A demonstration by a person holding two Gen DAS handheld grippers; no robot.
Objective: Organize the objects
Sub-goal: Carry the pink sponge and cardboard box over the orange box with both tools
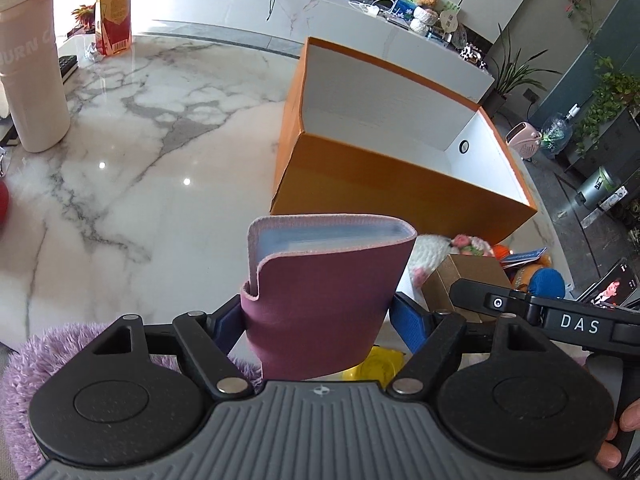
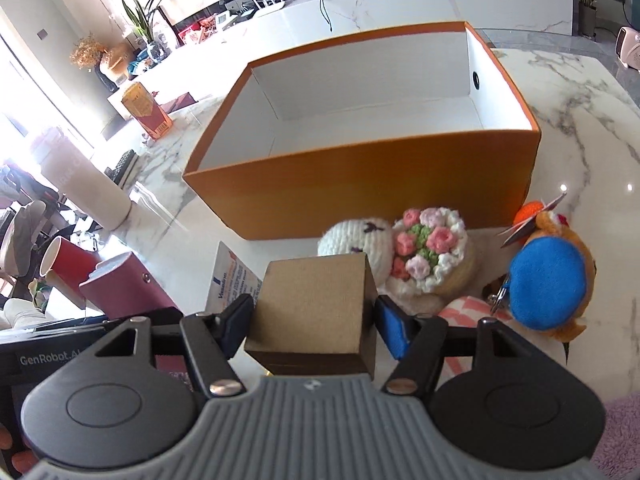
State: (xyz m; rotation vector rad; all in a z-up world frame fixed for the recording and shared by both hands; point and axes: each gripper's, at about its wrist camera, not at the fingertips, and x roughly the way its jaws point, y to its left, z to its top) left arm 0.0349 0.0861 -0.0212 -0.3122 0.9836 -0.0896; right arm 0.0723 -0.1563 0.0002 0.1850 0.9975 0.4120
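An open orange box [image 1: 384, 180] with a white inside stands on the marble table; it also shows in the right wrist view [image 2: 360, 192] and looks empty. My left gripper [image 1: 316, 316] is shut on a maroon card holder [image 1: 320, 300], held above the table in front of the box. My right gripper [image 2: 312, 316] is shut on a small brown cardboard box [image 2: 316, 308], just in front of the orange box. The maroon card holder also shows at the left of the right wrist view [image 2: 120, 288].
Crocheted toys lie in front of the orange box: a white one [image 2: 352, 236], a flower bouquet [image 2: 432, 252], a blue-and-orange one [image 2: 552, 280]. A white bottle [image 1: 32, 76], a red carton [image 1: 114, 16], a leaflet [image 2: 232, 280] and a purple fluffy thing [image 1: 52, 360] are around.
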